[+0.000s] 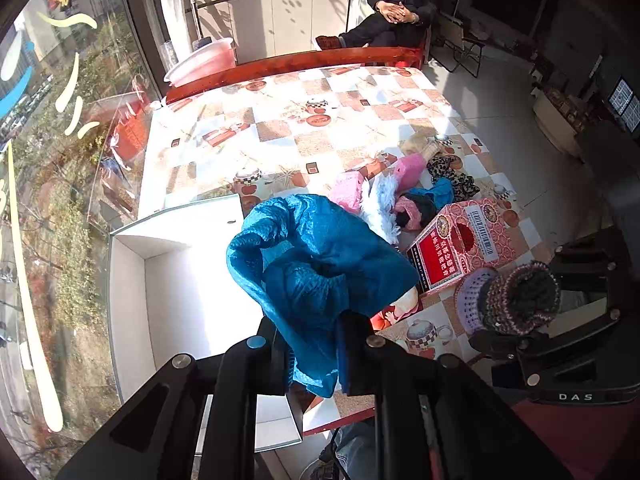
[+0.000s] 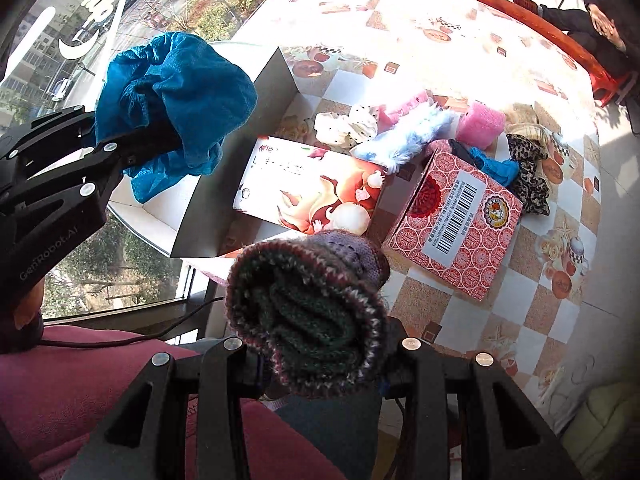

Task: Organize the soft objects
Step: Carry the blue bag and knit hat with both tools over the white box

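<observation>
Bright sunlit room with a big window on one side, and a table [image 1: 320, 120] covered in a checkered cloth printed with teapots and apples. A person in dark clothes [image 1: 400, 4] sat at the far end, not involved.

Left wrist view: the left gripper [image 1: 314, 360] had its jaws pinched tight on a blue cloth [image 1: 312, 264], which bunched up and hung over the open white box [image 1: 180, 280] at the table's near corner. Further along sat the leftover pile [image 1: 396, 196] of pink, fluffy white and leopard-print bits, next to a red patterned box [image 1: 464, 240]. The right gripper showed at the right edge holding its knit thing.

Right wrist view: the right gripper [image 2: 320, 372] was clamped on a rolled knit hat [image 2: 308, 312], purple-and-green stripes, jaws only partly together because the roll is fat. It hung over the table's near edge, just in front of a flat box with a cartoon print [image 2: 312, 196]. The white box looked to be beside the left gripper here, grey flap up.

What could go wrong, imo: the blue cloth is held by just one edge, so it could snag on the flap or drape over the rim instead of dropping in. The hat roll could unroll on release, and with both hands heading for the same box they might bump
</observation>
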A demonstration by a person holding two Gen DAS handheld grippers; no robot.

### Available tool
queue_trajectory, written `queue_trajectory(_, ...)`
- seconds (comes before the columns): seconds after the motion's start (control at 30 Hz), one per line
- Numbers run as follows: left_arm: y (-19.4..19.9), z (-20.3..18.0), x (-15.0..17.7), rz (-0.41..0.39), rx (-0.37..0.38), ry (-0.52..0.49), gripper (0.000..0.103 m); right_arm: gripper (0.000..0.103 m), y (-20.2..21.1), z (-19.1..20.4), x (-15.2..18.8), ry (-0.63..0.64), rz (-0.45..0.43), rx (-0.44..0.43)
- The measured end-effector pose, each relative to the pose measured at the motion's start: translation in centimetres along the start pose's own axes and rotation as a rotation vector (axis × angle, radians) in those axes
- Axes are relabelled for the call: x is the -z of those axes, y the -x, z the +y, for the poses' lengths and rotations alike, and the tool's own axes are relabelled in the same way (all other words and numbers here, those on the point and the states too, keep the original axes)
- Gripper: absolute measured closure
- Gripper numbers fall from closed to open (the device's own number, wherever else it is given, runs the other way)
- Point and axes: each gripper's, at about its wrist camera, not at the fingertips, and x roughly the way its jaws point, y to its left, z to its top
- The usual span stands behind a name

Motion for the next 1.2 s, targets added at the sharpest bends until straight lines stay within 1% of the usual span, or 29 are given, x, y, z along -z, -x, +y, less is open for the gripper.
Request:
queue_trajectory(0.13,0.4,3.4,1.1,-0.008,-0.045,0.116,0.085,0.064,0.1,2.3,-2.0,0.088,-0.005,0.01)
queue_trajectory(0.27,0.8,6.9,2.6,-0.017,-0.106,0.229,0.085,0.064,0.1,4.7,-4.2,0.156,-0.014,0.017)
queue_trajectory(0.37,1.0,9.3,4.1,-0.017,-0.16,0.286,0.085,0.064,0.2,6.6,-5.8,0.2,-0.031,0.012)
queue_trajectory(0.57,0.4,11.9,7.3,0.038,-0.213,0.39,0.085,0.064,-0.3,10.6,-8.5,0.264,-0.045,-0.021)
queue_trajectory(0.7,0.2,12.7,8.9,0.065,-0.226,0.436,0.085,0.064,-0.9,12.9,-9.9,0.293,-0.04,-0.043)
queue_trajectory(0.83,-0.1,13.3,10.1,0.091,-0.237,0.471,0.085,0.064,-1.9,14.4,-10.9,0.268,-0.024,-0.082)
queue_trajectory(1.0,-0.4,14.1,11.1,0.114,-0.244,0.504,0.085,0.064,-3.0,15.6,-10.0,0.299,0.004,-0.072)
queue_trajectory(1.2,-1.0,14.2,11.1,0.13,-0.247,0.504,0.085,0.064,-3.4,16.5,-9.7,0.326,0.017,-0.068)
